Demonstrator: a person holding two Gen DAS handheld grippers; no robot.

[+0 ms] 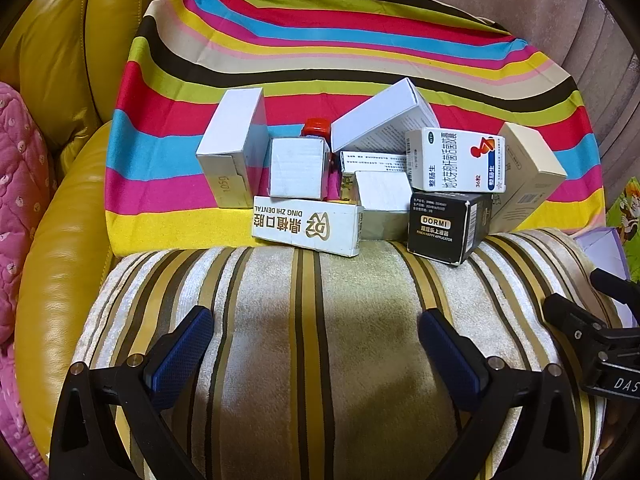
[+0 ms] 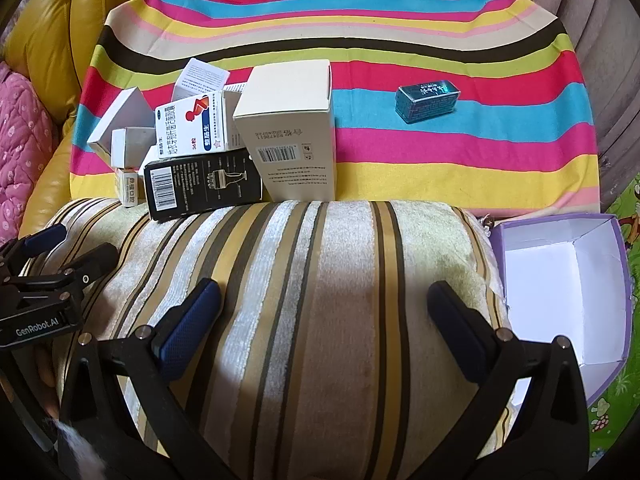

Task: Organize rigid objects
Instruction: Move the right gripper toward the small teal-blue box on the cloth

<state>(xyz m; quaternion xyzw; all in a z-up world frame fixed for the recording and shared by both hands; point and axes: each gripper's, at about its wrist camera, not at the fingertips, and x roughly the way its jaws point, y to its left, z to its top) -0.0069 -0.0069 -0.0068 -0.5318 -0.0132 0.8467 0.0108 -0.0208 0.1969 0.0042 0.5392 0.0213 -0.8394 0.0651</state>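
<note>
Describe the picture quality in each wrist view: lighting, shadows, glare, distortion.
Left wrist view: strong fisheye bend with dark corners; glare on the yellow leather cushion; the open left gripper throws shadow on the striped cushion; the box pile is sharp. Right wrist view: same bend; sunlight and the open right gripper's shadow fall on the cushion; the purple box is bright white inside.

Jumbled cardboard boxes [image 1: 360, 176] heaped on striped cloth [image 1: 320, 52], teal box [image 2: 426, 99] apart.

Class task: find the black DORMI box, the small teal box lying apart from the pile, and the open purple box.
black DORMI box [image 1: 436, 228]: left wrist view, labelled front face.
small teal box [image 2: 426, 104]: right wrist view, side face.
open purple box [image 2: 560, 300]: right wrist view, white inner floor.
</note>
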